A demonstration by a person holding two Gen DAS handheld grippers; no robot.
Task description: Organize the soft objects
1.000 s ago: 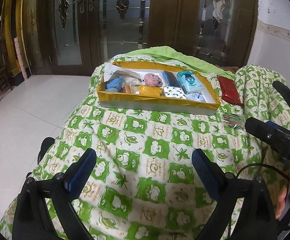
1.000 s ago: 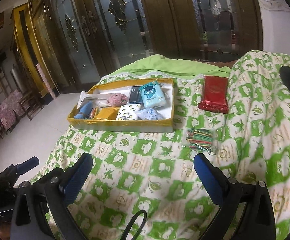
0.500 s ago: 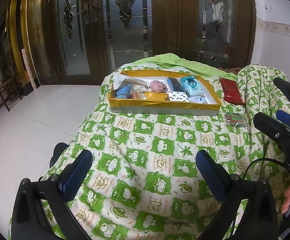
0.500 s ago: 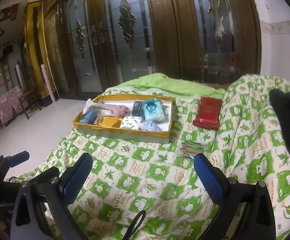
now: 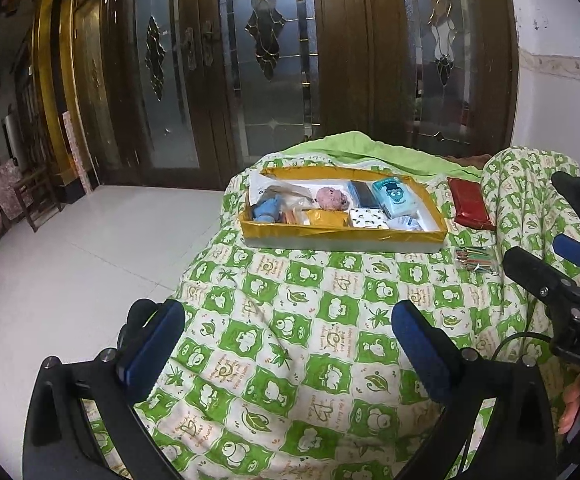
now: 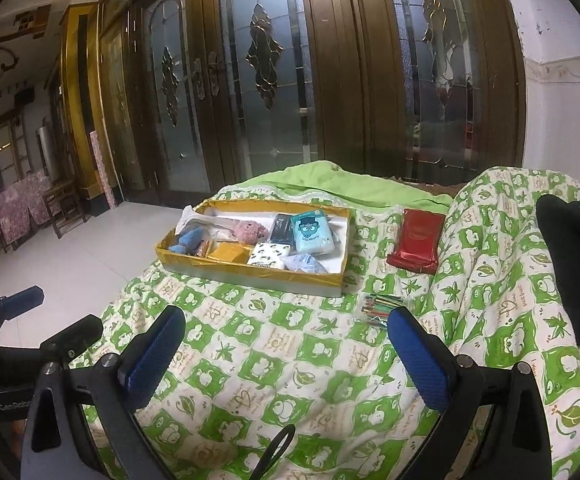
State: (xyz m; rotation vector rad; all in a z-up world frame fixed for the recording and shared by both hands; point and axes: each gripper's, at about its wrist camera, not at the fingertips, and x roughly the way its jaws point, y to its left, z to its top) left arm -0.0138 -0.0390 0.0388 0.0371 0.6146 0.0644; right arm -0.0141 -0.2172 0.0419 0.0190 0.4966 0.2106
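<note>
A yellow-rimmed tray sits at the far end of a green-and-white quilt. It holds a pink plush, a blue soft toy, a teal tissue pack and several small packets. A red packet and a bundle of coloured sticks lie on the quilt right of the tray. My left gripper and right gripper are open and empty, well short of the tray.
Tall wooden doors with patterned glass stand behind the bed. White tiled floor lies to the left, with a wooden chair by the wall. A raised quilt fold is on the right.
Both grippers have pulled back and tilted upward, so the tray looks smaller and farther away and more of the doors shows. Both stay open and empty.
</note>
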